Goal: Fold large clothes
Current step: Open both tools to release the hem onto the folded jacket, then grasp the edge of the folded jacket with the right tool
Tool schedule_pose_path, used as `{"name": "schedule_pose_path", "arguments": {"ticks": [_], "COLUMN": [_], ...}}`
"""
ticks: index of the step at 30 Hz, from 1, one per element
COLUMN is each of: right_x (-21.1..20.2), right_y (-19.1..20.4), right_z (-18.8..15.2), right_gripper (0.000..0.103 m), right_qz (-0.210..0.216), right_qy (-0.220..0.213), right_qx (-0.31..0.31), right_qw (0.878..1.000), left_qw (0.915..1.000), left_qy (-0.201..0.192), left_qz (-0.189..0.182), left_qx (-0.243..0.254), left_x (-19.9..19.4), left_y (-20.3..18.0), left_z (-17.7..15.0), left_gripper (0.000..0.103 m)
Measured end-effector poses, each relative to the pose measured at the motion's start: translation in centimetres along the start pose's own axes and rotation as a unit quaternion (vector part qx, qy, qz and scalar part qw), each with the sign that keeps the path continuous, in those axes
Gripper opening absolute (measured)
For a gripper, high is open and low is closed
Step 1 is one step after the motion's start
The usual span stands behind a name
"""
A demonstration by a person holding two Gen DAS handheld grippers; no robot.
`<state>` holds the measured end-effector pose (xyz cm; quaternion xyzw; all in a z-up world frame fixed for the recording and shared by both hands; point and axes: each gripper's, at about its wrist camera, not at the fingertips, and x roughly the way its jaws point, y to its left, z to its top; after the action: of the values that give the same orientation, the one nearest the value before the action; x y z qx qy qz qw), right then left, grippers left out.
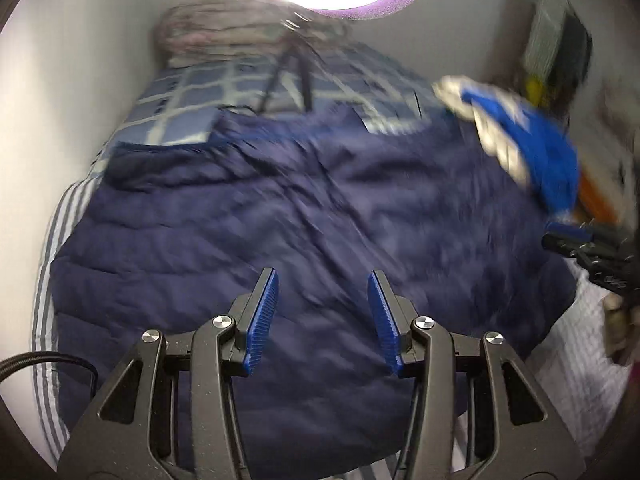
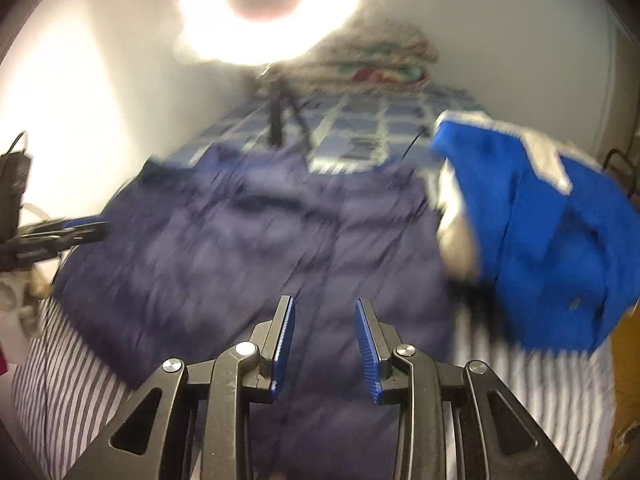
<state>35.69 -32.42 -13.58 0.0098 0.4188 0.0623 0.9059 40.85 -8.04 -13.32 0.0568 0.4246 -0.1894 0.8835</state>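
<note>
A large navy quilted jacket [image 1: 280, 216] lies spread flat on the bed; it also shows in the right wrist view [image 2: 248, 240]. My left gripper [image 1: 322, 280] is open and empty, held above the jacket's near part. My right gripper [image 2: 325, 307] is open and empty, above the jacket's near hem. The right gripper's tip [image 1: 576, 240] shows at the right edge of the left wrist view; the left gripper's tip [image 2: 68, 228] shows at the left edge of the right wrist view. Both views are blurred by motion.
A bright blue and white garment [image 2: 536, 232] lies crumpled at the jacket's right; it also shows in the left wrist view [image 1: 520, 144]. The bed has a striped sheet [image 2: 532, 384] and a blue checked cover [image 1: 224, 92]. A tripod [image 2: 280, 120] and ring light [image 2: 264, 0] stand at the far end.
</note>
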Motion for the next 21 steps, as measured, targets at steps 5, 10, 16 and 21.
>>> {"name": "schedule_pose_path", "arguments": {"ticks": [5, 10, 16, 21], "right_x": [2.8, 3.4, -1.0, -2.0], "right_y": [1.4, 1.1, -1.7, -4.8], "right_z": [-3.4, -4.6, -5.9, -7.4], "right_gripper": [0.031, 0.031, 0.073, 0.080], "right_qz": [-0.004, -0.006, -0.017, -0.063], "right_qy": [0.044, 0.051, -0.007, 0.000], "right_qx": [-0.008, 0.004, 0.098, 0.169], "right_qw": [0.999, 0.999, 0.995, 0.984], "left_qw": [0.9969, 0.9976, 0.9990, 0.9995], "left_qy": [0.033, 0.027, 0.000, -0.013], "left_qz": [0.065, 0.063, 0.046, 0.027], "left_qx": [0.029, 0.011, 0.002, -0.003], "left_x": [6.4, 5.3, 2.2, 0.4], "left_y": [-2.4, -1.9, -2.3, -2.8], "left_z": [-2.8, -2.7, -3.5, -3.7], "left_gripper": [0.048, 0.048, 0.048, 0.048]}}
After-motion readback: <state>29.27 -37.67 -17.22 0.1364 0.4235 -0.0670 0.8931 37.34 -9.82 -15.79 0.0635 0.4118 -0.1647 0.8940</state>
